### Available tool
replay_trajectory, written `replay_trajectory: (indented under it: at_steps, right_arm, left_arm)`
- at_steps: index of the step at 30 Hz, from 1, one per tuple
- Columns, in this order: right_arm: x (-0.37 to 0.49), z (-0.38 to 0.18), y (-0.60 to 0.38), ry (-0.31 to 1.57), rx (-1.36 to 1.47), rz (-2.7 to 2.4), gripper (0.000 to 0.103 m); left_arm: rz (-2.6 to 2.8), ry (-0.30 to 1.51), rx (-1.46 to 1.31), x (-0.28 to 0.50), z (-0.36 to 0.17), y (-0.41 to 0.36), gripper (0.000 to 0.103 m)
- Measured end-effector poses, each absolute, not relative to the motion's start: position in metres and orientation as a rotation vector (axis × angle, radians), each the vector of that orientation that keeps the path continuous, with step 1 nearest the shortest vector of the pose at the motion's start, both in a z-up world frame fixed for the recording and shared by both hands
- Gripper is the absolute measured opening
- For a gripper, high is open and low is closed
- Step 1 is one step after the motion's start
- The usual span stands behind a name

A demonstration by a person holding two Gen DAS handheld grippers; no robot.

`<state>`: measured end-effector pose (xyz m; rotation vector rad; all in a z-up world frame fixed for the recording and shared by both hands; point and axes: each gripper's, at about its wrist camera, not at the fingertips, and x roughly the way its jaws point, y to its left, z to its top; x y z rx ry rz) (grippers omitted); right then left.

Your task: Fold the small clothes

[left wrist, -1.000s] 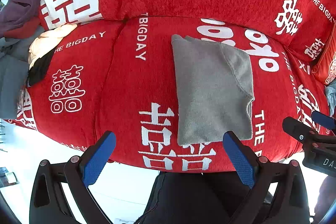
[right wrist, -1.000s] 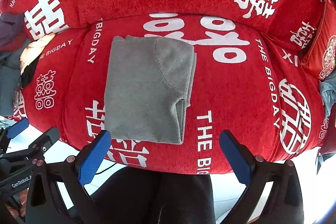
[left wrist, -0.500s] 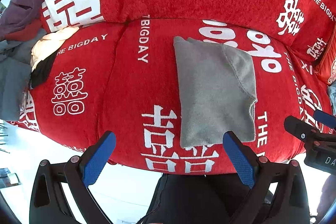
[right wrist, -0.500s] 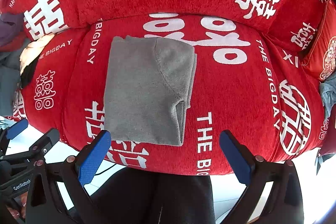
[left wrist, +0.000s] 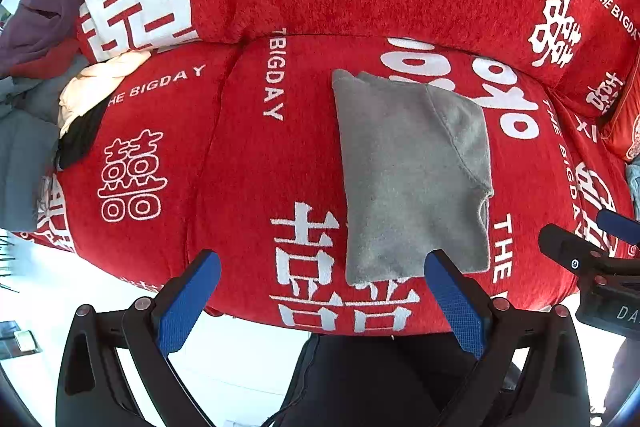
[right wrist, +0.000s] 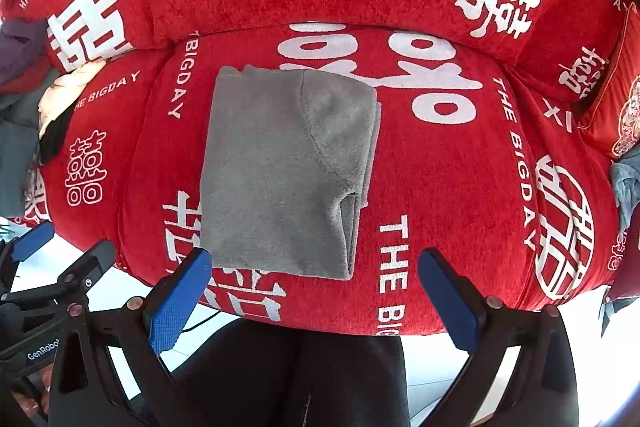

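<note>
Over on the far left, a heap of unfolded clothes (left wrist: 44,107) sits piled at the sofa's end, and that is the first hazard: reach for the next piece carelessly and several garments could drag out together. Moving inward, the left hand-held gripper (left wrist: 320,291) hovers low at the front edge of the red sofa cover (left wrist: 248,163), its blue fingers (left wrist: 188,301) spread wide apart, nothing between them. Its right finger sits just at the near hem of the grey folded garment (left wrist: 404,171). A nudge there could push the hem back and spoil the fold.

The garment lies flat on the seat cushion, centre stage, with a sleeve layer peeking out along its right edge. The plush cover looks grippy, so any slide may bunch the lower layers.

To the right, the right hand-held gripper (right wrist: 316,293) is held level, also gaping wide and empty, its left finger near the garment's near corner. Pinching only the top layer there would peel the fold open.
</note>
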<state>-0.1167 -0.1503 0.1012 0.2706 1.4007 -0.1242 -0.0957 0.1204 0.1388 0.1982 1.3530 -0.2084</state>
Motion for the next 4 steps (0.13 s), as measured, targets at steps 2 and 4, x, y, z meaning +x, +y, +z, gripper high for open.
replay_trajectory:
  at_steps: [2,4]
  right_arm:
    - [-0.1163,0.1007,-0.1498,1.402,0.269,-0.123,0.103]
    - [-0.1166,0.1009,-0.1496,1.401,0.27,-0.125,0.103]
  left_arm:
    - [-0.205,1.332,0.216,-0.0963,0.1406,0.1188,0.102]
    - [-0.225,1.333,0.218,-0.0956,0.141,0.1179,0.102]
